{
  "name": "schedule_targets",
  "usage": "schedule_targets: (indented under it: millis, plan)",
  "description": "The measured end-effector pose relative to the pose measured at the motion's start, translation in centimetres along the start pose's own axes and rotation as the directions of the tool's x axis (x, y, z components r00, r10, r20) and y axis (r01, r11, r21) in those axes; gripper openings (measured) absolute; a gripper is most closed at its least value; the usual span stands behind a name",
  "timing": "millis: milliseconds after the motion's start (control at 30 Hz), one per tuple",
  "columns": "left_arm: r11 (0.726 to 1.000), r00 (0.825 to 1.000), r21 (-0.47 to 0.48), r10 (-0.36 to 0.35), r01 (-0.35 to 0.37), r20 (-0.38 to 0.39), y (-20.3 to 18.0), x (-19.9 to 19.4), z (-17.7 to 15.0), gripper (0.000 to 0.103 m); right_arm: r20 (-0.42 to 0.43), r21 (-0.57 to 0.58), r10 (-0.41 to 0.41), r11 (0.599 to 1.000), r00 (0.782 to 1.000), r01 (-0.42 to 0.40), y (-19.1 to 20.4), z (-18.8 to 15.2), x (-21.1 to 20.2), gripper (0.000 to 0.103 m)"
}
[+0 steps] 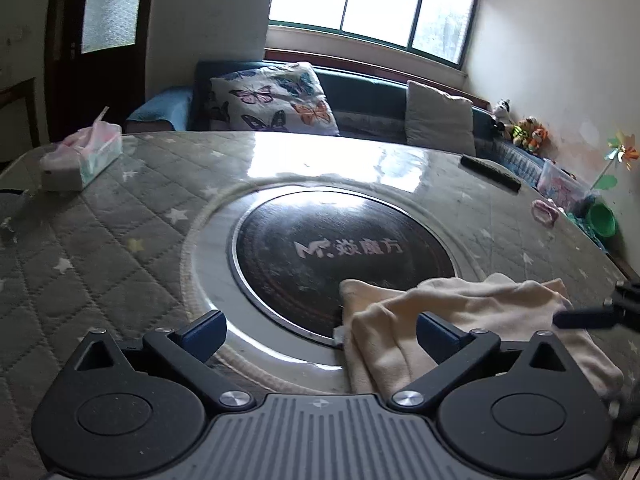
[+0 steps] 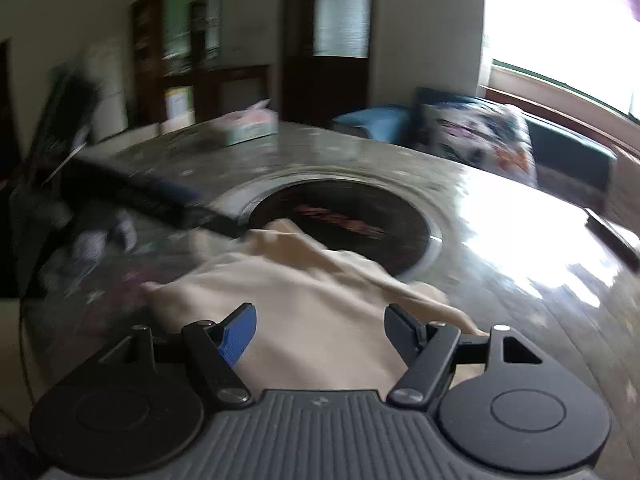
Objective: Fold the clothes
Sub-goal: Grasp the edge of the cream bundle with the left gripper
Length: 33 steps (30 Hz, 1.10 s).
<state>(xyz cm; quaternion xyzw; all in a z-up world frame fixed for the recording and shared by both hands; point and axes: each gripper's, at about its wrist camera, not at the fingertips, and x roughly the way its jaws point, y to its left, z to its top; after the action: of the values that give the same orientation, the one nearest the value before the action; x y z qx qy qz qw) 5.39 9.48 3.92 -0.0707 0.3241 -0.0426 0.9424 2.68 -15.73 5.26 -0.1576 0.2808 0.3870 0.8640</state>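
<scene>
Cloth (image 2: 304, 292) lies bunched, seemingly loose, beneath the parted right claw (image 2: 320, 326).

Each handheld gripper (image 1: 320, 332) (image 2: 320, 328) has a grey ribbed body, two round black discs, black linkage arms with silver screws, blue-padded fingertips (image 2: 238, 338).

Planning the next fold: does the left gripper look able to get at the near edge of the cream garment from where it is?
Probably yes. The left gripper stands open with nothing between its fingers, and the cream garment lies right beside its right-hand finger on the table, with nothing in the way.
</scene>
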Motion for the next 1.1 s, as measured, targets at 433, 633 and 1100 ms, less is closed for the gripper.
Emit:
schedule_targets:
  millis: [433, 633, 1100]
  plan:
    - [0.982, 0.998, -0.182, -0.048, 0.04, -0.041, 2.8, -0.8, -0.1, 0.075, -0.077, -0.37, 0.087, 0.923, 0.993, -0.109, 10.3, 0.8, 3.5, 0.052]
    - [0.96, 0.989, -0.258, -0.127, 0.104, -0.074, 2.6, -0.5, -0.4, 0.073, -0.076, -0.419, 0.02, 0.906, 0.997, -0.05, 11.7, 0.4, 4.3, 0.028]
    - [0.85, 0.955, -0.499, -0.265, 0.166, -0.134, 1.7, 1.2, -0.7, 0.073, 0.022, -0.247, 0.052, 0.968, 0.998, -0.045, 8.1, 1.5, 0.4, 0.012]
